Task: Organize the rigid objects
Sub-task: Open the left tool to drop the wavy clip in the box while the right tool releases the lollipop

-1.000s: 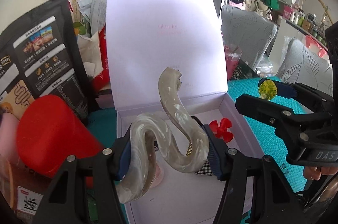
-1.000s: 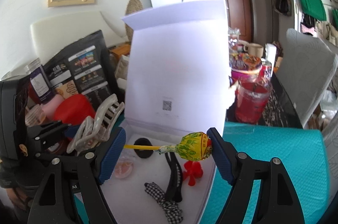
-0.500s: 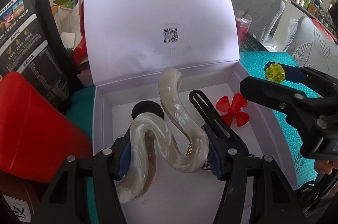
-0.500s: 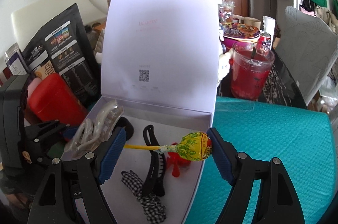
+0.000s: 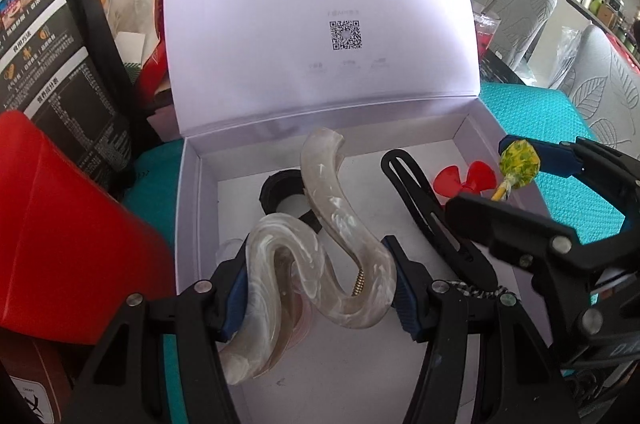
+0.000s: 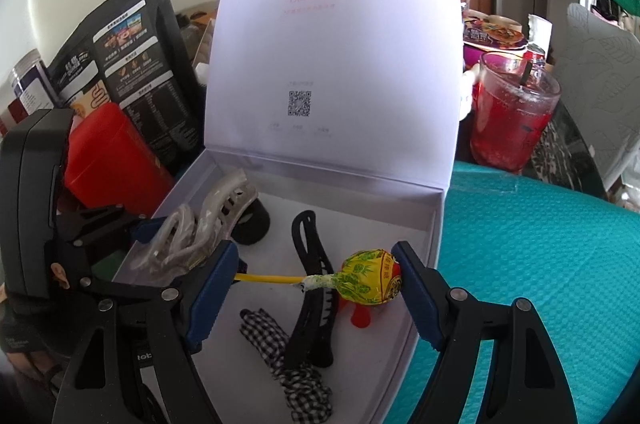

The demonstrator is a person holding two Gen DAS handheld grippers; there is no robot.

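From your left wrist: your left gripper (image 5: 316, 284) has its jaws clamped on the marbled cream claw clip (image 5: 320, 248), poised over the open white gift box (image 5: 188, 208) on the near left side. It isn't set down yet. Already lying inside are a black ring (image 5: 276, 192), a black hair clip (image 5: 432, 216), a red propeller-shaped piece (image 5: 460, 180) and a scrap of checked fabric (image 5: 476, 290). So the box is partly filled, and on that showing I'd judge the job well along.

From your right wrist: your right gripper (image 6: 316, 284) holds the lollipop (image 6: 368, 282) lengthwise, stick end against one pad and wrapped head against the other, jaws wide but gripping. It hangs above the box's right half, over the hair clip. The teal tabletop (image 6: 540, 264) beside the box shows nothing loose here.

What's left, by my reckoning: lower both pieces, release them, and perhaps shut the lid (image 6: 340, 44).
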